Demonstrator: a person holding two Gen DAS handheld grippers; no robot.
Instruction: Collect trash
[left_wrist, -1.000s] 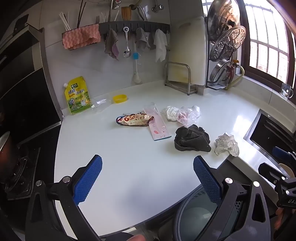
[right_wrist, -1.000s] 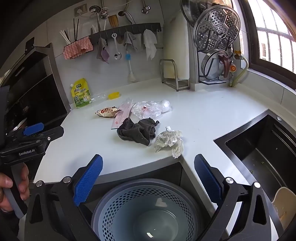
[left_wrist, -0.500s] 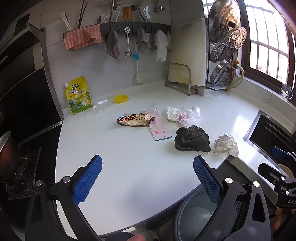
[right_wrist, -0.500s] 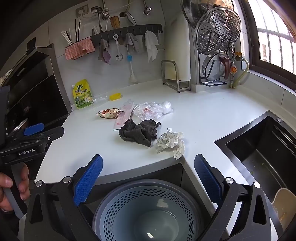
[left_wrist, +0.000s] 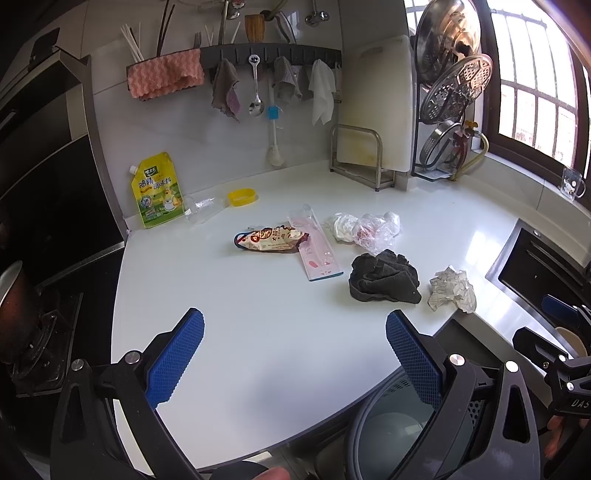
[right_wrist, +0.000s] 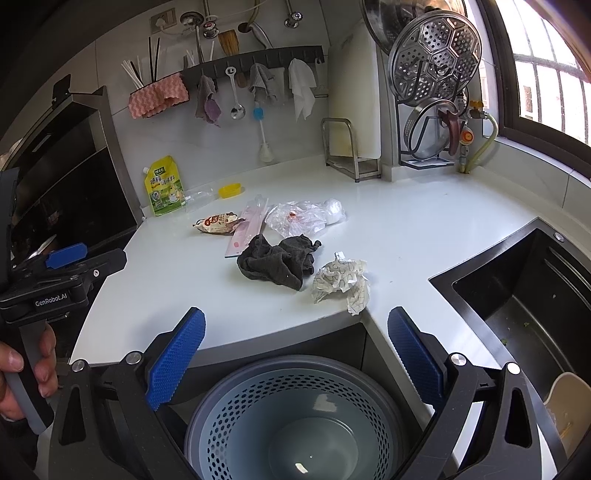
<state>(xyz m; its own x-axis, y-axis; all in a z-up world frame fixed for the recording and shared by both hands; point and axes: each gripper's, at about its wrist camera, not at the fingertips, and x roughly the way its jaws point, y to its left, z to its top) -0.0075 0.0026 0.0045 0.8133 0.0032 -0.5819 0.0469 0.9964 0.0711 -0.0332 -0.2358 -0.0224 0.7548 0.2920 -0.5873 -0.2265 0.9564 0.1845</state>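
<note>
Trash lies on the white counter (left_wrist: 258, 325): a crumpled paper ball (left_wrist: 452, 290) (right_wrist: 341, 282) near the front edge, a snack wrapper (left_wrist: 271, 240) (right_wrist: 218, 223), a pink flat package (left_wrist: 317, 249) (right_wrist: 247, 230) and a clear plastic bag (left_wrist: 369, 229) (right_wrist: 306, 218). A dark rag (left_wrist: 384, 277) (right_wrist: 279, 264) sits between them. A grey perforated bin (right_wrist: 295, 417) (left_wrist: 388, 424) stands below the counter edge. My left gripper (left_wrist: 295, 354) is open over the counter's near part, empty. My right gripper (right_wrist: 295, 358) is open above the bin, empty.
A black sink (right_wrist: 524, 295) is sunk into the counter at the right. A yellow seasoning pouch (left_wrist: 157, 190), a clear cup (left_wrist: 201, 208) and a yellow dish (left_wrist: 242, 195) stand at the back wall. A cutting board rack (left_wrist: 362, 158) and a stove with a pot (left_wrist: 18, 317) flank the counter.
Both views have shifted slightly; the trash sits a little lower in the frames. Both grippers stay open and nothing has been picked up.
</note>
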